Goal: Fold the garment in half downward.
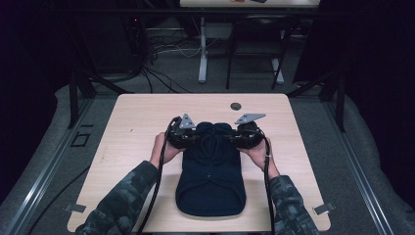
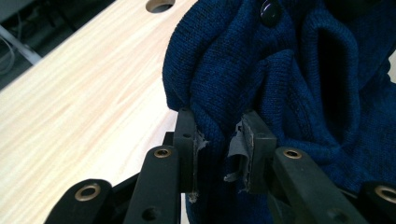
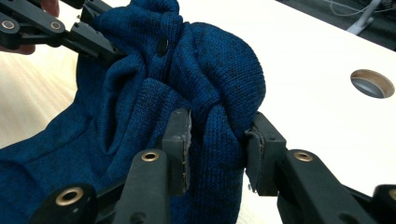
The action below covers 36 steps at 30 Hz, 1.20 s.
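Near the middle of the pale wooden table [image 1: 132, 127] lies a dark blue knitted garment [image 1: 210, 188], its near end flat on the boards toward six o'clock and its far end bunched up between the two hand-held tools. At about nine o'clock of that bunch sits the left gripper [image 1: 195, 139], held in the person's left hand [image 1: 164, 149]; at about three o'clock sits the right gripper [image 1: 230, 139], held in the right hand [image 1: 257, 152]. Each carries a grey three-cornered plate on top, and a black cable trails back from each toward six o'clock past the camouflage-patterned sleeves [image 1: 122, 200].

From the left gripper view, the left gripper [image 2: 219, 149] has its two black jaws clamped on a thick fold of the knit, wool filling the gap between the pads, whose grey lining looks frayed. A dark button [image 2: 270, 10] shows on the fabric toward twelve o'clock, and a round hole in the tabletop [image 2: 160, 4] sits at about eleven o'clock.

From the right gripper view, the right gripper [image 3: 217, 144] likewise pinches a gathered roll of the same garment between its jaws, the wool bulging above them. The other gripper bites the cloth at about ten o'clock, and the round hole [image 3: 372, 83] lies at about three o'clock.
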### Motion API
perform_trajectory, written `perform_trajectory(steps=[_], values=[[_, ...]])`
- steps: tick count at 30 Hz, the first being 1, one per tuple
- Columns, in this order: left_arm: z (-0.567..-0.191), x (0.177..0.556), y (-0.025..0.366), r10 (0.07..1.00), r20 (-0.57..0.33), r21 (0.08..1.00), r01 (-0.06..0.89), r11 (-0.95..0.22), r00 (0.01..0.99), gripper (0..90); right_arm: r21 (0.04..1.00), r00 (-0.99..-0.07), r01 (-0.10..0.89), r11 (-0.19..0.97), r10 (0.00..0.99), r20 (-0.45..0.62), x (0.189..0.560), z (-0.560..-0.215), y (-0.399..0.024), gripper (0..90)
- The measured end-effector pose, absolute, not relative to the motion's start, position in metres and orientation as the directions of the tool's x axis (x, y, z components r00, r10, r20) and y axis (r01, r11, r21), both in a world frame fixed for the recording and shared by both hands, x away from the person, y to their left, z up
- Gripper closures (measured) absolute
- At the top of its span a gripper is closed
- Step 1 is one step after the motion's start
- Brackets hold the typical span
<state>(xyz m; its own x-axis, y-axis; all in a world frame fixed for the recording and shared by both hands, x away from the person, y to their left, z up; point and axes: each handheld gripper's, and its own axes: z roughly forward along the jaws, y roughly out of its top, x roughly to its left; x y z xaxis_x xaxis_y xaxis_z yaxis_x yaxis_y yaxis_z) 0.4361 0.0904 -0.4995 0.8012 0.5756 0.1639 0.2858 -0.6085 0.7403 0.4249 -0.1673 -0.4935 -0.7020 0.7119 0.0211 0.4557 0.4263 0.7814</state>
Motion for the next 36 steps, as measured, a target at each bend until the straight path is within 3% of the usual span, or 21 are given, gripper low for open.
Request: perform_trajectory(steps=[8, 12, 17, 21, 24, 27, 29, 32, 36], values=[[-0.494, 0.429, 0.092, 0.559, 0.239, 0.767, 0.199, -0.610, 0.794, 72.1, 0.760, -0.715, 0.503, 0.411, 0.692, 0.098, 0.426, -0.493, -0.170, 56.5], [-0.493, 0.428, 0.093, 0.553, 0.239, 0.764, 0.197, -0.614, 0.798, 72.0, 0.766, -0.710, 0.469, 0.439, 0.703, 0.032, 0.421, -0.492, -0.166, 68.5], [-0.492, 0.429, 0.099, 0.543, 0.174, 0.759, 0.239, -0.606, 0.821, 70.3, 0.797, -0.705, 0.395, 0.456, 0.707, -0.055, 0.413, -0.489, -0.162, 72.0], [-0.495, 0.431, 0.102, 0.539, 0.128, 0.729, 0.289, -0.620, 0.833, 61.6, 0.802, -0.708, 0.343, 0.490, 0.696, -0.122, 0.407, -0.485, -0.156, 73.1], [-0.499, 0.433, 0.102, 0.558, 0.103, 0.726, 0.321, -0.608, 0.823, 44.8, 0.801, -0.719, 0.296, 0.520, 0.674, -0.172, 0.402, -0.482, -0.149, 73.3], [-0.503, 0.438, 0.102, 0.561, 0.083, 0.715, 0.342, -0.609, 0.824, 42.7, 0.799, -0.719, 0.279, 0.532, 0.668, -0.193, 0.401, -0.481, -0.147, 73.3], [-0.505, 0.440, 0.102, 0.561, 0.077, 0.715, 0.346, -0.607, 0.824, 47.0, 0.797, -0.718, 0.265, 0.542, 0.663, -0.212, 0.400, -0.480, -0.146, 73.3], [-0.505, 0.439, 0.102, 0.563, 0.094, 0.725, 0.332, -0.604, 0.821, 62.6, 0.798, -0.720, 0.261, 0.543, 0.660, -0.213, 0.401, -0.480, -0.147, 73.2], [-0.503, 0.436, 0.098, 0.565, 0.127, 0.738, 0.302, -0.603, 0.815, 70.9, 0.798, -0.719, 0.281, 0.533, 0.667, -0.193, 0.402, -0.480, -0.151, 71.8]])
